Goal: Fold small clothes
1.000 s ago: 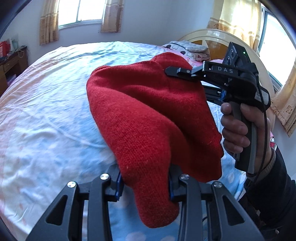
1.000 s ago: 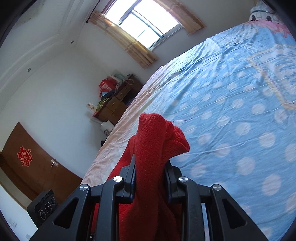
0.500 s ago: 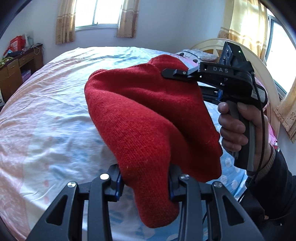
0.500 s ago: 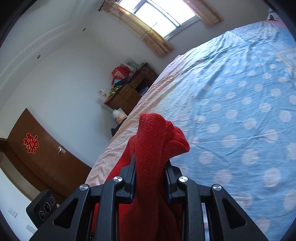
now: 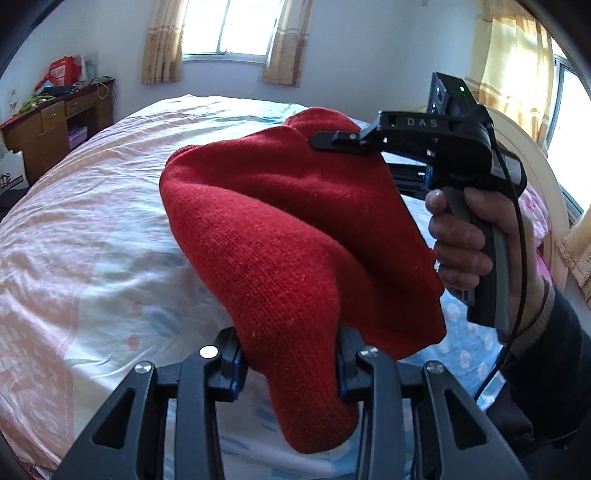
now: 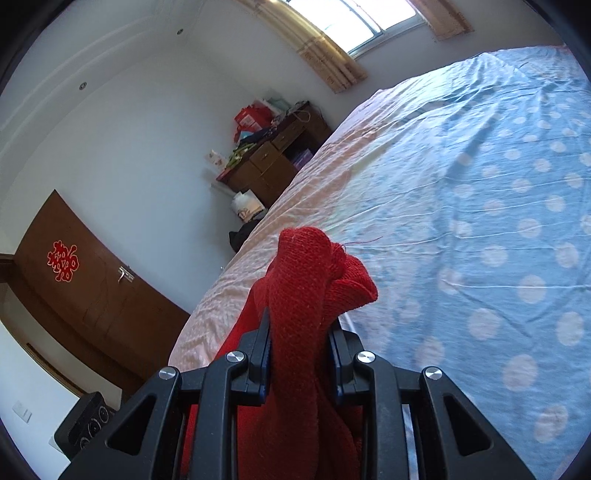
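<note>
Red knitted hat (image 5: 295,229) held in the air over the bed (image 5: 92,229), stretched between the two grippers and touching no bedding that shows. Left gripper (image 5: 290,363): fingers clamped on one bunched end of the hat, fabric filling the gap between the pads, a rounded lobe hanging below them. Right gripper (image 6: 301,350): fingers pinched on a gathered fold of the same hat, a knot of knit sticking up past the tips, one loose thread trailing. Seen from the left wrist, the right gripper (image 5: 332,142) comes in from the right at the hat's upper far edge; only one finger shows there, the other hidden behind the knit. A hand (image 5: 469,243) wraps its grey handle, dark sleeve (image 5: 554,354) behind. Open room: wide bedsheet below and to the left of the hat, pink along the near and left border, blue with pale dots toward the middle, wrinkled but bare. Bed's far edge runs under a curtained window (image 5: 229,29). Curved headboard (image 5: 532,155) closes the right side, a second curtain (image 5: 513,62) above it. Wooden desk (image 5: 55,125) stands off the bed's left edge, well apart from the hat; its top carries a red bag (image 5: 64,70) and mixed clutter too small to name. Right wrist view adds a brown door (image 6: 85,291) with a red paper cutting (image 6: 62,260) on the wall beyond the bed.
</note>
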